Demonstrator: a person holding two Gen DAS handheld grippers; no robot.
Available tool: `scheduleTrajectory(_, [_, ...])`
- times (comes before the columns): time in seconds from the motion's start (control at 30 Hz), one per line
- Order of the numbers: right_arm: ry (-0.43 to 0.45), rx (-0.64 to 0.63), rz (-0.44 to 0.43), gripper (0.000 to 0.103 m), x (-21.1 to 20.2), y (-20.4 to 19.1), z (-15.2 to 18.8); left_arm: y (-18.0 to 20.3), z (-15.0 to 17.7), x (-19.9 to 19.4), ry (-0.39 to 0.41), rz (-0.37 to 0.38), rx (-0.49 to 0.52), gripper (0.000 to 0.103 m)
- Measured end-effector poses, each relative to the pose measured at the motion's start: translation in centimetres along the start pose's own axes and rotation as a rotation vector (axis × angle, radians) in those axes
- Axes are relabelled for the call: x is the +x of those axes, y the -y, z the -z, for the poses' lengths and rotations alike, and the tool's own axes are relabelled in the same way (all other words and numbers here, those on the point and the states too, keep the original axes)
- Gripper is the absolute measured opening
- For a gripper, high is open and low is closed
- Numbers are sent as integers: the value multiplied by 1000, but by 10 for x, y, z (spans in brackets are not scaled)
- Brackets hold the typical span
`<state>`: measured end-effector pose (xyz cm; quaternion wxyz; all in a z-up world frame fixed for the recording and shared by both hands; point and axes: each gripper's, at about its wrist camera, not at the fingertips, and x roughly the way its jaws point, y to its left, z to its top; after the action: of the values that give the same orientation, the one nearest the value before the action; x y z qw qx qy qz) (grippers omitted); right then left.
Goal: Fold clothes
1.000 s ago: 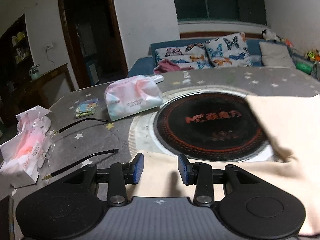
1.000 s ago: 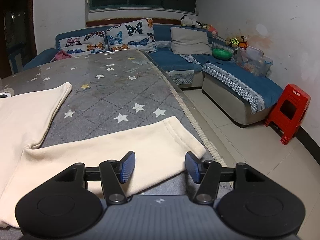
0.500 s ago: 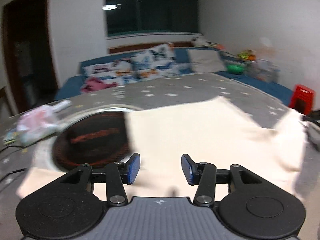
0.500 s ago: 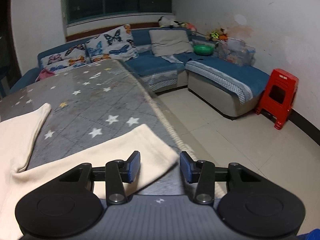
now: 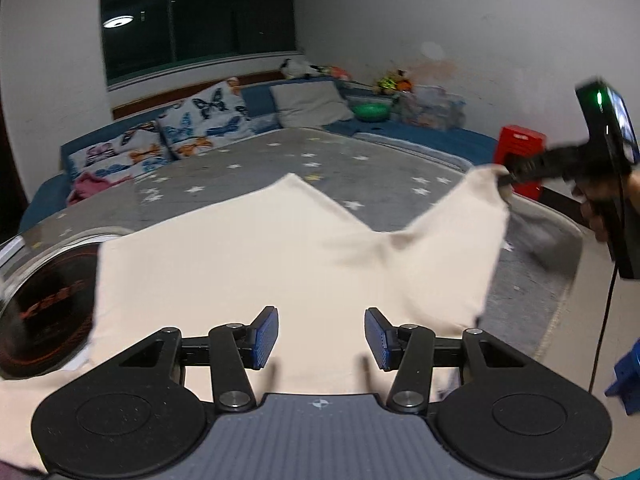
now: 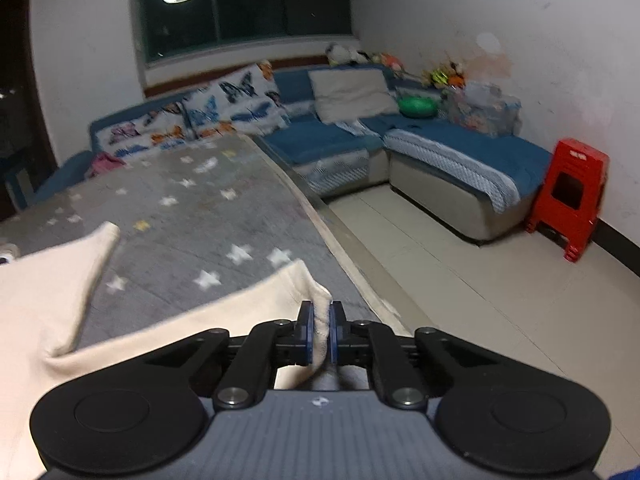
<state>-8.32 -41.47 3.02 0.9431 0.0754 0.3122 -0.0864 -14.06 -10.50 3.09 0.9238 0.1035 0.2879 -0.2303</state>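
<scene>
On the star-patterned grey surface (image 6: 208,216), right tongs (image 6: 320,330) pinch the soft cream garment's (image 5: 248,256) ribbed cuff (image 6: 316,304); left tongs (image 5: 321,336) hover parted above the cloth.

Our right gripper (image 6: 319,334) now clamped on the cream garment's (image 5: 280,248) sleeve end where its jaws stood apart, sleeve corner lifted at two o'clock, our left gripper (image 5: 320,338) swung from the round hotplate (image 5: 44,320) toward the sofa (image 5: 280,120), jaws slightly wider.

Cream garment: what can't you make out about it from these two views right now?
- Garment type: near edge hidden behind the left gripper body, left wrist view.
- Left side: cut off by the frame in the right wrist view.
- Cuff end pinched by the right gripper: lower part hidden behind its body.
- Print on the dark disc: blurred, partly covered.
</scene>
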Motion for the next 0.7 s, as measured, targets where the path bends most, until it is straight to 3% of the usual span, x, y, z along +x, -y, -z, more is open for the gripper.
scheduleTrajectory(0.43, [154,-68,-307,7,-84,-58,-49,41,7,20,-14,102,71,51])
scheduleTrajectory(0.57, [168,-122,-423,7,-106,-92,-62,23,7,6,13,107,16,53])
scheduleTrajectory(0.7, [164,-201,-514,7,-118,-133,-65,-5,11,-15,48,55,-36,55])
